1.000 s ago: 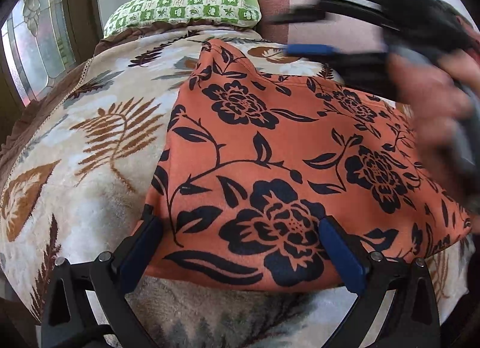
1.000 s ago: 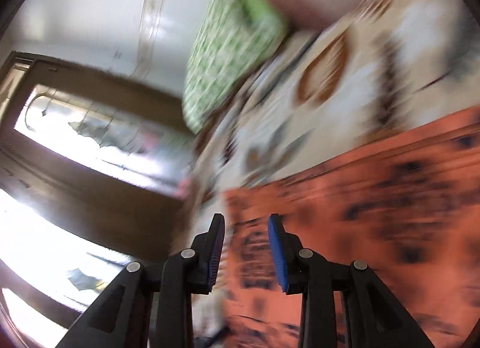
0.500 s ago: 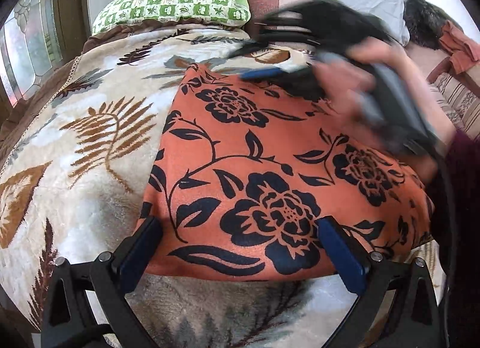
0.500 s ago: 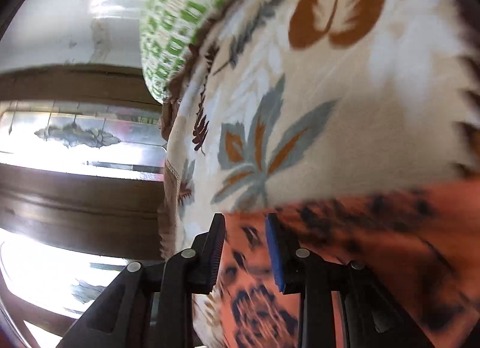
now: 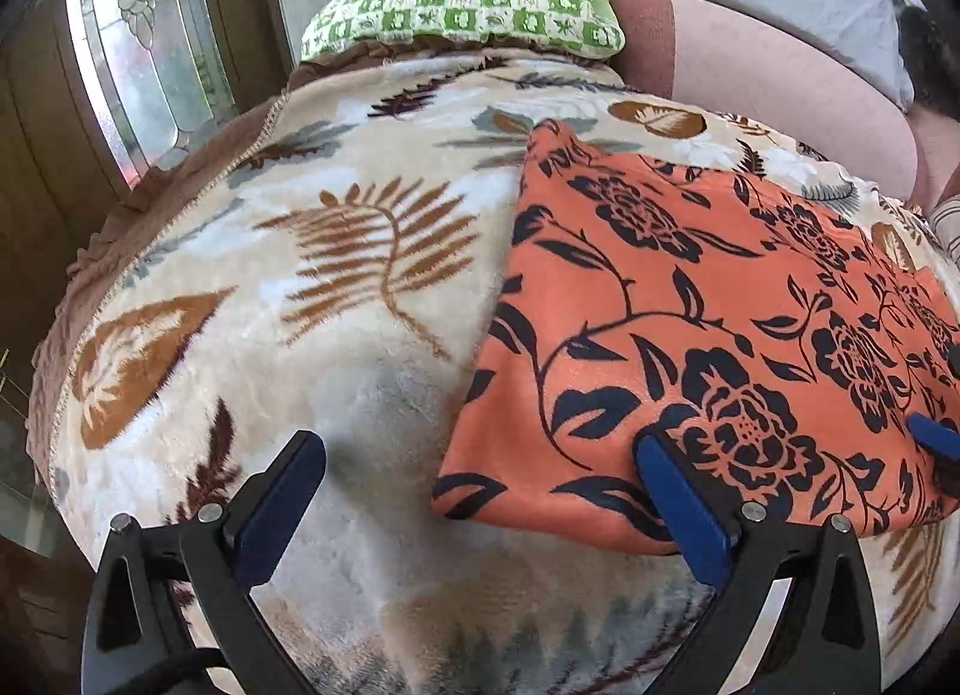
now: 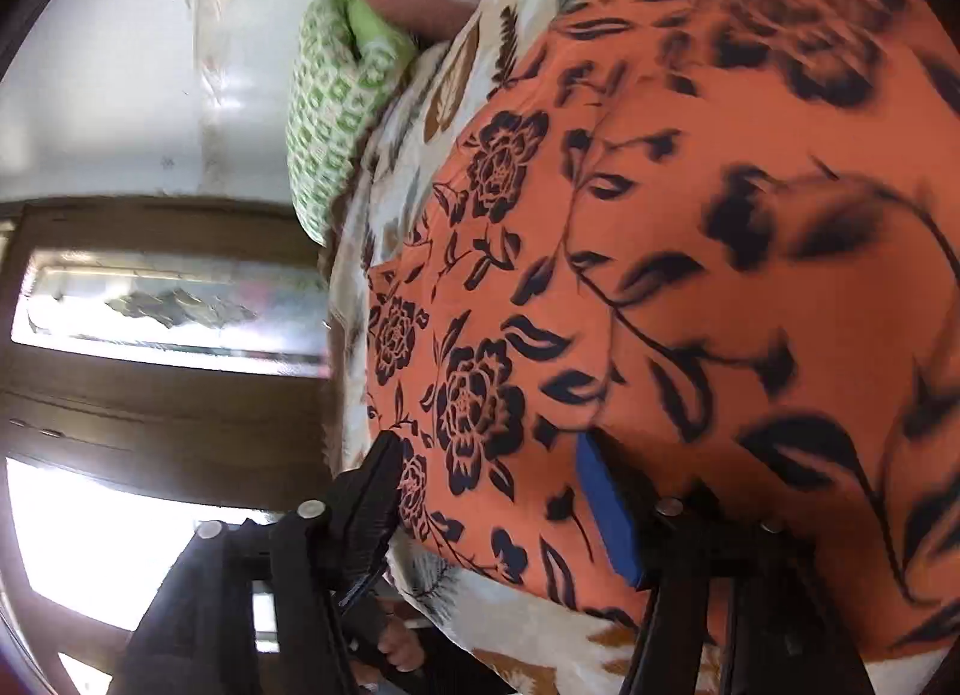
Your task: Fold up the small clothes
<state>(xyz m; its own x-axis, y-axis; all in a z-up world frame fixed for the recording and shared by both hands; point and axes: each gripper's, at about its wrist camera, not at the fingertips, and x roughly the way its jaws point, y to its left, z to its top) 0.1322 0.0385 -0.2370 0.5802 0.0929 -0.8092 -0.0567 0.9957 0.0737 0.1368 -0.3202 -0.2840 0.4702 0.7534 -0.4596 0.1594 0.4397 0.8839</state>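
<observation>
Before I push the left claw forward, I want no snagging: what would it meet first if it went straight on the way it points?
Probably the plush cream leaf-print blanket: the open left claw points down at it, with the orange black-flowered folded cloth only under its right finger. Depth is unclear.

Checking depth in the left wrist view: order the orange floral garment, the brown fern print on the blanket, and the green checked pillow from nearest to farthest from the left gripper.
1. Orange floral garment, right, at the left gripper.
2. Brown fern print, centre-left on the blanket.
3. Green checked pillow, top, far end.
</observation>
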